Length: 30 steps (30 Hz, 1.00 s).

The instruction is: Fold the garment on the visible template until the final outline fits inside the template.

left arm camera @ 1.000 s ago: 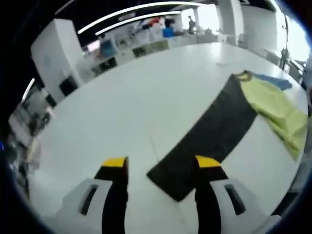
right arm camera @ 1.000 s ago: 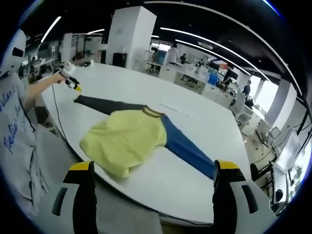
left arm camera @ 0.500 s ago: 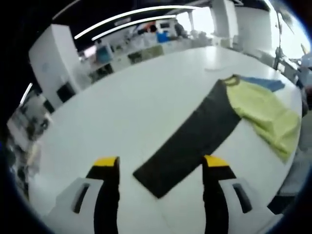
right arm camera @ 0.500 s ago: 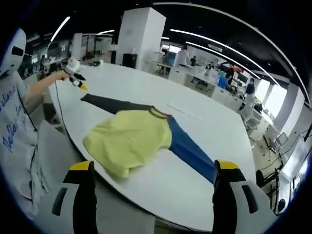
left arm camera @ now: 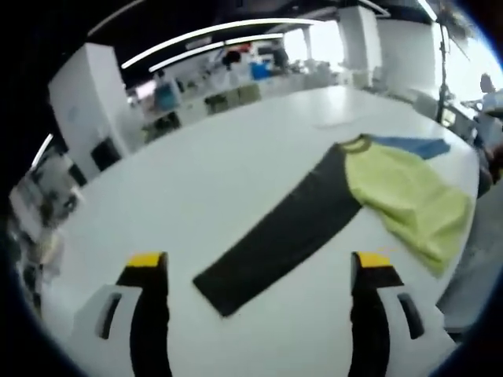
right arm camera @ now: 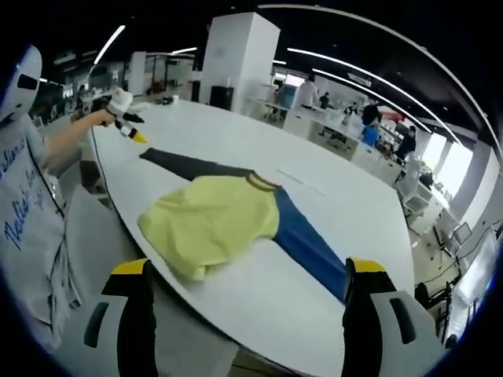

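A long-sleeved shirt lies flat on the white table (left arm camera: 212, 181). Its yellow-green body (left arm camera: 401, 192) is bunched, with one dark grey sleeve (left arm camera: 275, 239) and one blue sleeve (left arm camera: 416, 146) stretched out. My left gripper (left arm camera: 260, 263) is open wide, hovering short of the dark sleeve's cuff with nothing between its jaws. In the right gripper view the same yellow-green body (right arm camera: 212, 224) lies between the dark sleeve (right arm camera: 189, 165) and the blue sleeve (right arm camera: 306, 243). My right gripper (right arm camera: 247, 271) is open and empty, off the table's near edge. The left gripper (right arm camera: 126, 126) hangs in a hand beyond the dark cuff.
The person's printed shirt (right arm camera: 23, 220) and outstretched arm (right arm camera: 67, 141) fill the left side. A faint pale strip (right arm camera: 302, 179) lies on the table (right arm camera: 354, 212) behind the garment. Desks, a white pillar (right arm camera: 240, 55) and people stand in the office beyond.
My left gripper's jaws have spread wider, and its view has drawn back from the dark cuff. The garment has not moved. The right gripper stays open.
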Motion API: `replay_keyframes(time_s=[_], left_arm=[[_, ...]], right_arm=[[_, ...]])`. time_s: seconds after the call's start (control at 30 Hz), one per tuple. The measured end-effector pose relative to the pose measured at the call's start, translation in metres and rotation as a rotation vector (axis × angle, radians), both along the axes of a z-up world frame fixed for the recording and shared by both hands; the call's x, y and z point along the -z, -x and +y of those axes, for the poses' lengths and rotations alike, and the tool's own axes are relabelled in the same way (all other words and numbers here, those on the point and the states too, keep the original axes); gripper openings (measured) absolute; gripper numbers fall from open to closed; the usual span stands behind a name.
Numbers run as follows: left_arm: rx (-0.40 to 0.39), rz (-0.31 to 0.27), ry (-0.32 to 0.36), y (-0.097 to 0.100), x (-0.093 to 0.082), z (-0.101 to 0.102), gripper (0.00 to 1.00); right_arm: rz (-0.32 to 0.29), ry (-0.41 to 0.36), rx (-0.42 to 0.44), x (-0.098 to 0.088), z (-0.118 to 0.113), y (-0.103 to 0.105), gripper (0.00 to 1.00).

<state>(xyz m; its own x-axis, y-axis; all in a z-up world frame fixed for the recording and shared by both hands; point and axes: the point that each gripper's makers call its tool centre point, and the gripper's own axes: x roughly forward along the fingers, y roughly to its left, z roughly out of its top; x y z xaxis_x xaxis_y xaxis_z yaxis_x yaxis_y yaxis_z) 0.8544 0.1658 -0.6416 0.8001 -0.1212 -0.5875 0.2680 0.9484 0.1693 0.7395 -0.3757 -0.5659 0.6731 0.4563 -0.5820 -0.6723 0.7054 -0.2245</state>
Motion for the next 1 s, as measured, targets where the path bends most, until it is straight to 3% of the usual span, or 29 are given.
replay_keyframes(time_s=[0.2,0.43,0.73,0.83,0.9,1.0], left_arm=[[0.030,0.003,-0.019,0.007,-0.008,-0.019,1.00],[0.090,-0.043,0.054,0.012,-0.028,-0.052,1.00],[0.137,-0.069,0.028,0.018,-0.042,-0.074,1.00],[0.157,-0.075,0.046,0.020,-0.045,-0.082,1.00],[0.210,-0.098,0.123,0.025,-0.055,-0.102,1.00],[0.226,-0.131,0.123,0.028,-0.065,-0.110,1.00]], right_arm=[[0.007,-0.003,-0.032,0.002,0.001,0.001,1.00],[0.007,-0.012,-0.043,0.003,-0.005,-0.001,1.00],[0.006,-0.021,-0.051,0.005,-0.005,-0.003,1.00],[-0.001,-0.030,-0.049,0.004,-0.003,-0.004,1.00],[0.000,-0.036,-0.051,0.004,-0.001,-0.004,1.00],[0.006,-0.036,-0.059,0.006,0.001,-0.001,1.00]])
